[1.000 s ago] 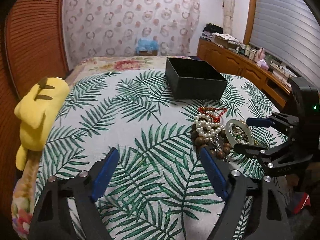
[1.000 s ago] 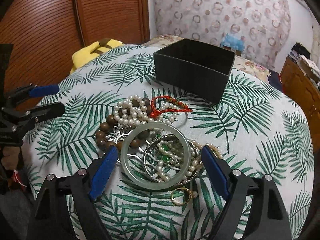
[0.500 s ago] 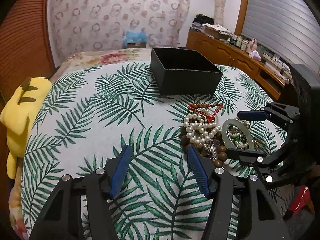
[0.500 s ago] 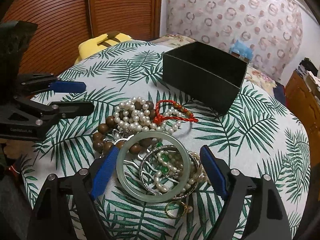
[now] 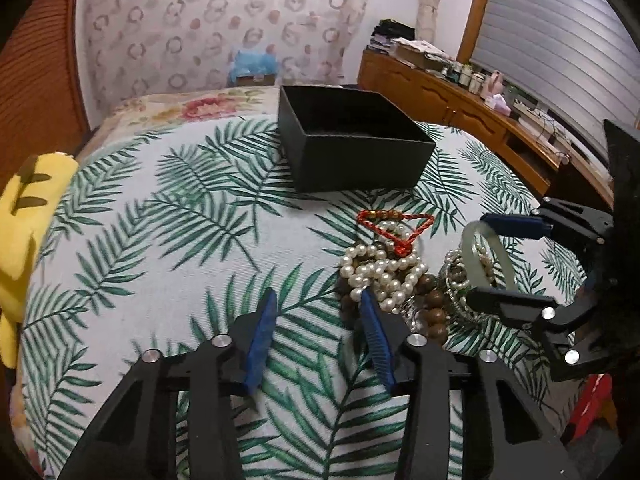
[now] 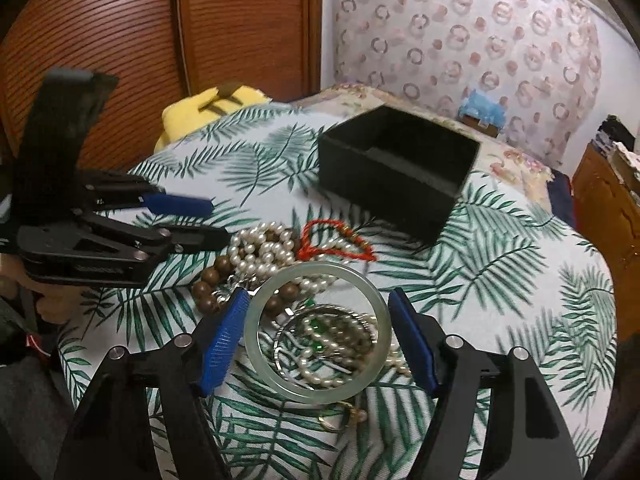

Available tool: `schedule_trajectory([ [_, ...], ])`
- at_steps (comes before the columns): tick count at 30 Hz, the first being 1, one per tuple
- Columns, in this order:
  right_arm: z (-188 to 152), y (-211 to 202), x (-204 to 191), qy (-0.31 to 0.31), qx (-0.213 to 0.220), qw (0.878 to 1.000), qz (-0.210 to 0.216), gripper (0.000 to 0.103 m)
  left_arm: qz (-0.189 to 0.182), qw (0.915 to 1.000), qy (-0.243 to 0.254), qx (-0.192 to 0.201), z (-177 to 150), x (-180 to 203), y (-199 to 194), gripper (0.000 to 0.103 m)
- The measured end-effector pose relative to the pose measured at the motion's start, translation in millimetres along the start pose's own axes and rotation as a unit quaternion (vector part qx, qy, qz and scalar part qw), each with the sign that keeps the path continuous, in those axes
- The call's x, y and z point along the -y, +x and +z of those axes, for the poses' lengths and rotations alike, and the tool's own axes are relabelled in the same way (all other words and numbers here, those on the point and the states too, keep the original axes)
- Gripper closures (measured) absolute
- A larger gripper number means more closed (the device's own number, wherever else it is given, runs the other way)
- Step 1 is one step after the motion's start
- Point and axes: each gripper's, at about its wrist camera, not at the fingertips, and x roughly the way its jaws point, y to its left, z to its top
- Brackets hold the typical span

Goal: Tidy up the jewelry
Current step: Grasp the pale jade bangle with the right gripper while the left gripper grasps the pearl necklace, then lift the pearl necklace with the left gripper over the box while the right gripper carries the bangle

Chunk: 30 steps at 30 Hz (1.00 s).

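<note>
A pile of jewelry lies on the palm-leaf cloth: a pale green jade bangle (image 6: pixel 318 334), white pearl strands (image 6: pixel 266 248), brown wooden beads (image 6: pixel 210 284), a red cord bracelet (image 6: pixel 336 242) and a small gold ring (image 6: pixel 334 420). An open, empty black box (image 6: pixel 396 170) stands behind the pile; it also shows in the left wrist view (image 5: pixel 352 142). My right gripper (image 6: pixel 318 334) is open, its blue pads on either side of the bangle. My left gripper (image 5: pixel 318 330) is open and empty, its right pad at the pearls (image 5: pixel 380 270).
A yellow plush toy (image 5: pixel 24 216) lies at the bed's left edge. A wooden sideboard (image 5: pixel 472 108) with clutter runs along the right. A wooden sliding door (image 6: pixel 120 32) stands on the left behind the bed. A flowered quilt (image 5: pixel 192 106) lies beyond the box.
My left gripper has moved right toward the pile and narrowed its jaws. My right gripper has closed in around the jade bangle, jaws narrower than before.
</note>
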Motion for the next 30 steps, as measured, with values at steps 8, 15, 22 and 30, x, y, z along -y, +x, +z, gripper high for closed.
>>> schedule_trajectory([
  [8,-6,-8,13,0.012,0.004,1.0,-0.014,0.029,-0.031,0.9995,-0.007,-0.009,12,6,14,0.081],
  [15,-9,-10,15,0.019,0.009,1.0,-0.014,0.029,-0.028,0.9996,0.0,0.002,18,14,9,0.096],
  [22,-10,-17,20,0.024,0.018,0.999,-0.018,0.029,-0.026,0.9987,0.004,0.042,35,18,-19,0.096],
  [30,3,-33,26,0.023,0.042,0.999,-0.022,0.029,-0.023,0.9954,0.017,0.092,66,24,-58,0.096],
])
